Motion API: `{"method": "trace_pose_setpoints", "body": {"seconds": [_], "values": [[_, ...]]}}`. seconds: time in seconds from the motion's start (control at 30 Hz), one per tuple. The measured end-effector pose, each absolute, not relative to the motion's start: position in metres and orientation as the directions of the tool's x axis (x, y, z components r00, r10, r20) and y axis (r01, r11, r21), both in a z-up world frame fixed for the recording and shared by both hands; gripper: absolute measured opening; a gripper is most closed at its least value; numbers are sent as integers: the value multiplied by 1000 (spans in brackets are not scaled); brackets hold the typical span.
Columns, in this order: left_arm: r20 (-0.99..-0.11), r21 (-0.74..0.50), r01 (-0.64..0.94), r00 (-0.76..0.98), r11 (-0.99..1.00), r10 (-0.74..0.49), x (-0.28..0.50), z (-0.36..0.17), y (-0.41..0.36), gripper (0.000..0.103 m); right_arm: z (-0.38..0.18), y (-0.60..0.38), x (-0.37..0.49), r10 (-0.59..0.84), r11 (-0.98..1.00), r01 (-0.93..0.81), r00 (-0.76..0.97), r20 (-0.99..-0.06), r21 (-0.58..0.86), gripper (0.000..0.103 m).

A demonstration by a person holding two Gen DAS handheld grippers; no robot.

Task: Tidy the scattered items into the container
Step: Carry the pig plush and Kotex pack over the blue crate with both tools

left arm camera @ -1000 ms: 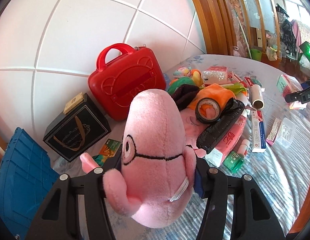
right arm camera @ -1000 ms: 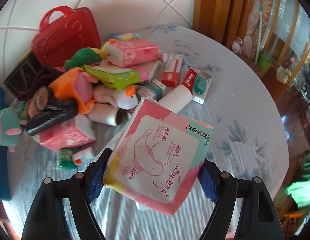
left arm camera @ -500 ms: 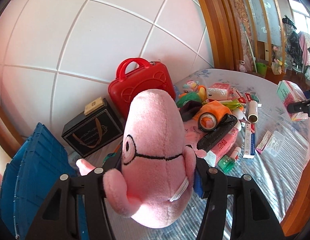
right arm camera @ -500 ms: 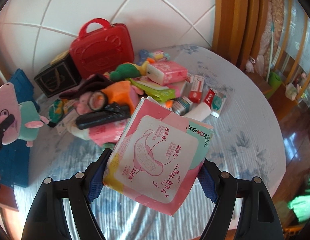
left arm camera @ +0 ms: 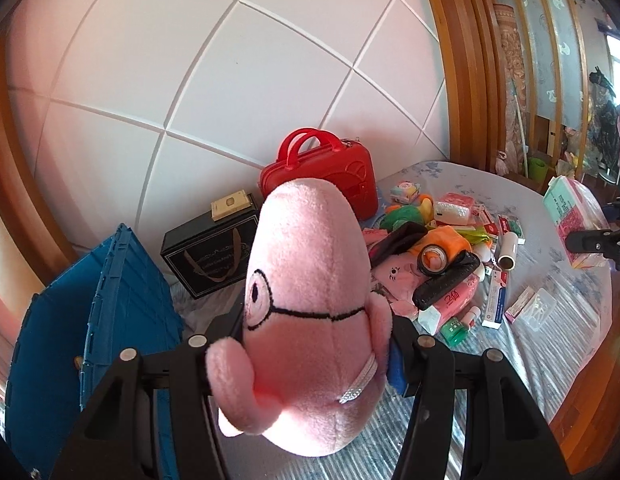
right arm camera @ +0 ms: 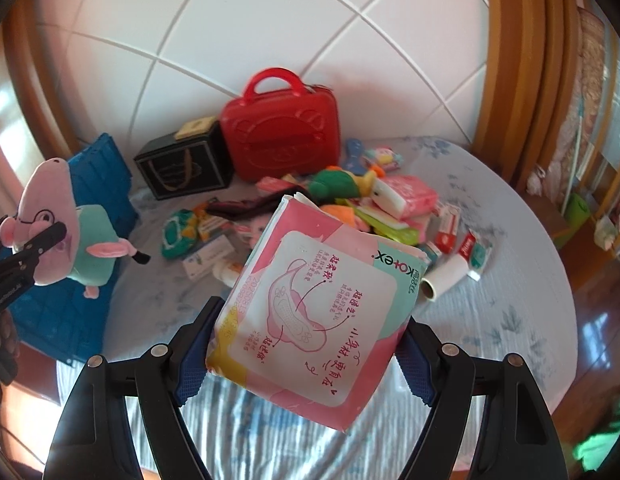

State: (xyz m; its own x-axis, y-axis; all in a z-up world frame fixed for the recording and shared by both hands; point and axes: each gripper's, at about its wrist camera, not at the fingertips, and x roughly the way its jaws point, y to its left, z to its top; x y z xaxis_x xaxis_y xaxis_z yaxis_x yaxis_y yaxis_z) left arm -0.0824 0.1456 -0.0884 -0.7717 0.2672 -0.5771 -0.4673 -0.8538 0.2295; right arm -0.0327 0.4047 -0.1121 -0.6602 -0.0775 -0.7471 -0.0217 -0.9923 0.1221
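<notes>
Blue crate [left arm camera: 90, 320] lies at lower left, just beside the left claw [left arm camera: 310, 344], which grips the pink plush pig [left arm camera: 310, 312]. The right claw [right arm camera: 306, 356], gripping a pink pad packet [right arm camera: 314, 320], is farther away.

The plush pig [left arm camera: 310, 320] at the centre of the left view is pink, with thin black glasses stitched on its face; in the right view it wears a teal shirt. The pad packet [right arm camera: 322, 312] in the lower middle is pink and white with a mint green corner and red print. The small suitcase [right arm camera: 280, 136] in the upper middle is bright red. The gift box [right arm camera: 182, 168] to its left is black with golden line patterns. The crate [left arm camera: 90, 320] at lower left is blue. The tablecloth [right arm camera: 490, 280] is pale blue-white with blue leaf patterns. The wall tiles [left arm camera: 190, 60] are white.
</notes>
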Motion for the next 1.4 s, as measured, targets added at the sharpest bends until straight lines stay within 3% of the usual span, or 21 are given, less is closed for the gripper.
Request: {"method": "trace_pose_setpoints", "body": {"seconds": [0.53,0.9,1.4], "values": [[-483,174,-381,-837,-908,258,-78,-30,66,56,-58,278,-53,-225,-972,212,-685,-693,106,79],[-444,149,-237,-883,-960,149,-89,-4,-31,56,-28,165,-72,-340,-919,385,-674,-656,81,79],[-445,128,-59,-895,-990,-5,-79,-10,-160,56,-19,29,-74,-473,-824,561,-603,-643,80,79]]}}
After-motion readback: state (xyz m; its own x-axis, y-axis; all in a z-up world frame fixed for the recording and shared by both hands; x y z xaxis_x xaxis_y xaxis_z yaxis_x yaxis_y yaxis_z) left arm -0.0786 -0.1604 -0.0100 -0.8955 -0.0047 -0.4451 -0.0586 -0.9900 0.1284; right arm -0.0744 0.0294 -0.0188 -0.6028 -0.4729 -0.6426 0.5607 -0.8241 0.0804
